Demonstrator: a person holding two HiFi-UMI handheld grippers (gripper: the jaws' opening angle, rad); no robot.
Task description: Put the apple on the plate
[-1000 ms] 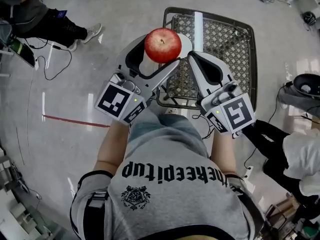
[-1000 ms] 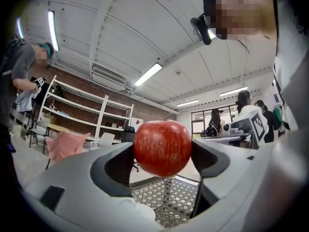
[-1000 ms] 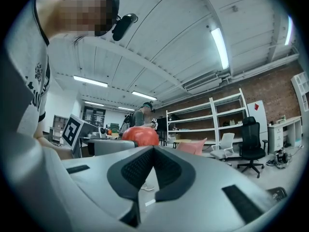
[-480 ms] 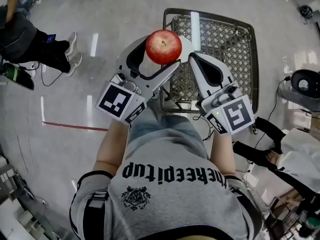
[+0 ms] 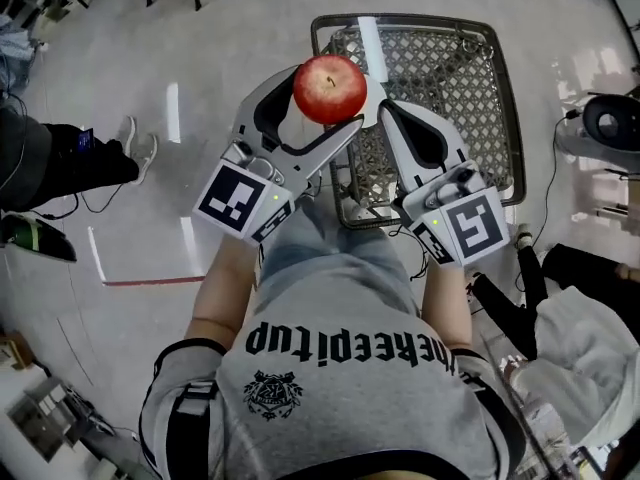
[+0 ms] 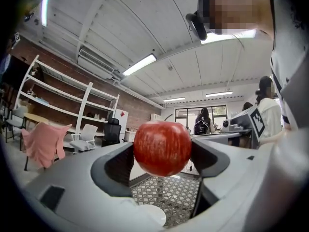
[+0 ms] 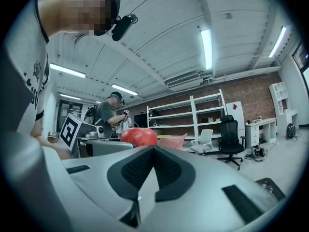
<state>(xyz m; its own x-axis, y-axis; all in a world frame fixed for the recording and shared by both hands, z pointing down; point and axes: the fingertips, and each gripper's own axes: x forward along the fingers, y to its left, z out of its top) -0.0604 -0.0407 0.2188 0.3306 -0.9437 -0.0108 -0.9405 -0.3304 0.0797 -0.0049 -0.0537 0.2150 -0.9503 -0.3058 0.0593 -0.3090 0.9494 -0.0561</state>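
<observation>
While the left hand-held gripper [image 5: 322, 108] clamps the red apple [image 5: 328, 86] between its jaws, the right hand-held gripper [image 5: 388, 113] beside it is closed and empty. Below lies a white plate [image 6: 150, 215] on the mesh counter [image 5: 452, 76]. This looks like the carrying step; next, lower the apple onto the plate and release.

Your left gripper [image 5: 325, 103], jaws filled by the apple [image 5: 329, 83], open air ahead of it above the mesh table [image 5: 450, 78], plate [image 6: 150, 215] lying free beneath its jaws, your right gripper [image 5: 390, 118] closed just beside it on the right, a bystander's legs [image 5: 70, 158] well off left.
</observation>
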